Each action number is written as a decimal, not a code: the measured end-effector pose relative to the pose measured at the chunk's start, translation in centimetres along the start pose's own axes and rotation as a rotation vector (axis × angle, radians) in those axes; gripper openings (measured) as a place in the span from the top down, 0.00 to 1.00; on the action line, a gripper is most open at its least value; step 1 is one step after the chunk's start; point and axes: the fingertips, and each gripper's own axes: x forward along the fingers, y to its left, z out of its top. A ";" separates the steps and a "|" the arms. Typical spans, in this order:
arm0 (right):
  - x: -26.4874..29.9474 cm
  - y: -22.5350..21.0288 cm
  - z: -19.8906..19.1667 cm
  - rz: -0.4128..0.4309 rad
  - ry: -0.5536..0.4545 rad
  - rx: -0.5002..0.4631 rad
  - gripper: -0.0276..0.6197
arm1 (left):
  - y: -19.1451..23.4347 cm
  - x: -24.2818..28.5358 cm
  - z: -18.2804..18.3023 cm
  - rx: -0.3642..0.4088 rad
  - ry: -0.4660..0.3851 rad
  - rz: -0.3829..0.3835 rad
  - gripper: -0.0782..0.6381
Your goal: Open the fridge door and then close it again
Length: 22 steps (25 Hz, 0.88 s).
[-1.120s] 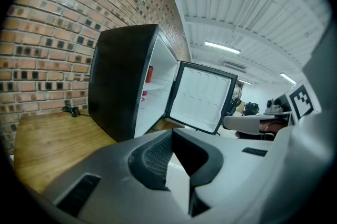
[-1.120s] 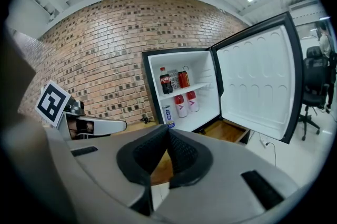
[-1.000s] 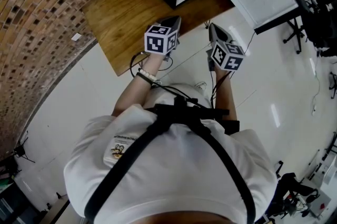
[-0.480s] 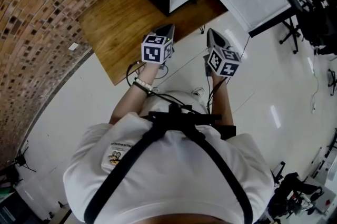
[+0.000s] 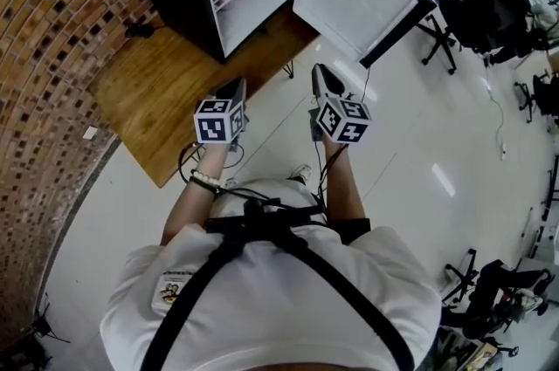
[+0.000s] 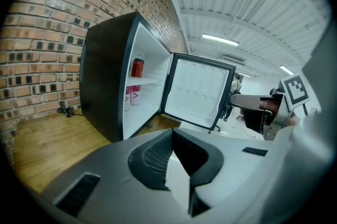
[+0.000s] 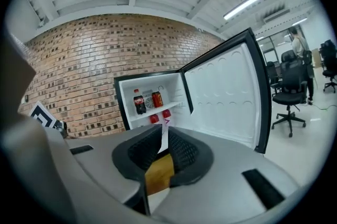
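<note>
Ceiling strip lights brighten everything (fisheye edges bend, corners go black).

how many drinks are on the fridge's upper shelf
3, side by side: a dark bottle on the left, a pale can in the middle, a red can on the right. Below, red-topped things are partly hidden.

black fridge, white inside; brown brick wall.
</note>
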 end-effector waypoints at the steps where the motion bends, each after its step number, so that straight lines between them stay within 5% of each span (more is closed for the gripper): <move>1: -0.3 -1.0 0.7 -0.010 -0.013 0.000 0.86 | -0.7 0.3 0.2 0.005 0.002 -0.005 0.89; 6: -2.4 -6.7 4.9 -0.041 -0.069 -0.017 0.68 | -4.9 1.6 2.7 0.049 -0.008 -0.045 0.89; 13: -5.4 -16.3 11.9 -0.117 -0.144 -0.077 0.62 | -11.6 5.1 6.4 0.085 -0.056 -0.103 0.89; 22: -5.7 -24.9 18.0 -0.114 -0.178 -0.125 0.55 | -17.6 10.3 8.5 0.085 -0.072 -0.097 0.89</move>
